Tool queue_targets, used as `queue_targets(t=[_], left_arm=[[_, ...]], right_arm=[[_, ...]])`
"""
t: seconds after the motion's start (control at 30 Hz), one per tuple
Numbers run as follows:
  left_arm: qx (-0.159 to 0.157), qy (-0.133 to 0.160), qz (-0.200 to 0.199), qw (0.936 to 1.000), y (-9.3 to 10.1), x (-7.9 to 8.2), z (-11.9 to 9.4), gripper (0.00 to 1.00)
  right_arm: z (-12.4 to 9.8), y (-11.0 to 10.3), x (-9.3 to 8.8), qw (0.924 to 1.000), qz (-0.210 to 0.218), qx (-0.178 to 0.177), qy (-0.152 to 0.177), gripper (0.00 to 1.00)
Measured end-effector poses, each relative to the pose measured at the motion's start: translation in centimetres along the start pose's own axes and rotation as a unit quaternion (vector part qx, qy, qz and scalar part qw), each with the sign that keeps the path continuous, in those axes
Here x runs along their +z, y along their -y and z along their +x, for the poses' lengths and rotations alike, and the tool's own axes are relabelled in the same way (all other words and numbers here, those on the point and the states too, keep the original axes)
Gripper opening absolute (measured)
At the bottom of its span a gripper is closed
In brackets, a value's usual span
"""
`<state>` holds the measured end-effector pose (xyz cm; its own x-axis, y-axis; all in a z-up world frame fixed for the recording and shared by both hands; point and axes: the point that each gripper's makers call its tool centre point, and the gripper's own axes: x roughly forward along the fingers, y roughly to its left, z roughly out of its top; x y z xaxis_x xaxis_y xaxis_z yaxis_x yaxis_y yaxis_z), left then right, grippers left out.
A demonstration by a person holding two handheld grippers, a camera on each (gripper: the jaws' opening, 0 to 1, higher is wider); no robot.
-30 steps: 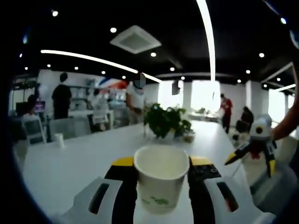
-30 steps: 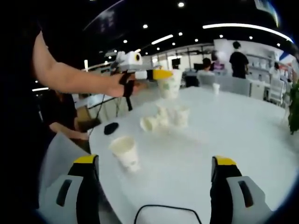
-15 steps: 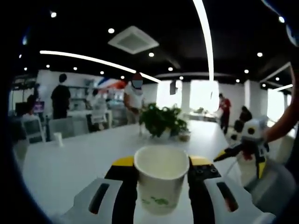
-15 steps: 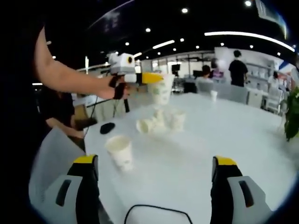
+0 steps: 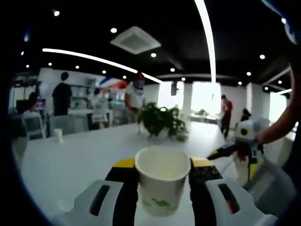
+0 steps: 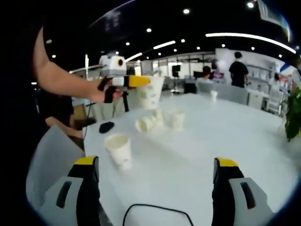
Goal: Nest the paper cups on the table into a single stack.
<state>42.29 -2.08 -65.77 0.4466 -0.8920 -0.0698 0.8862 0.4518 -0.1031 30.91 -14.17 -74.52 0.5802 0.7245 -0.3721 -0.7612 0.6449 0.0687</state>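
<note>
Left gripper [image 5: 162,188] holds a cup [image 5: 162,181] upright between its jaws, lifted above the table [image 5: 70,160], presumably to carry it to a stack. The cup is white paper with a green print, mouth open (empty). Right gripper [image 6: 155,188], jaws wide apart and holding nothing, faces a lone cup [image 6: 119,150] and a cluster [image 6: 160,120] on the table.

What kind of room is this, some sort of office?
Probably an open-plan office or lounge: a long white table with paper cups, a potted plant, recessed ceiling lights and people standing at counters behind.
</note>
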Motion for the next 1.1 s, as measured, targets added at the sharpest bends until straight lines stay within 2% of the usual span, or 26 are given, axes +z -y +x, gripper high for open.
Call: queue_targets(t=[0.8,1.1], left_arm=[[0.007,0.017,-0.003,0.9998,3.5,0.0,-1.4,0.41],[0.012,0.024,-0.003,0.9996,4.6,0.0,-2.5,0.41]], right_arm=[[-0.7,-0.5,0.0,1.0,-0.002,-0.001,-0.001,1.0],[-0.9,-0.8,0.1,1.0,-0.002,-0.004,0.001,1.0]])
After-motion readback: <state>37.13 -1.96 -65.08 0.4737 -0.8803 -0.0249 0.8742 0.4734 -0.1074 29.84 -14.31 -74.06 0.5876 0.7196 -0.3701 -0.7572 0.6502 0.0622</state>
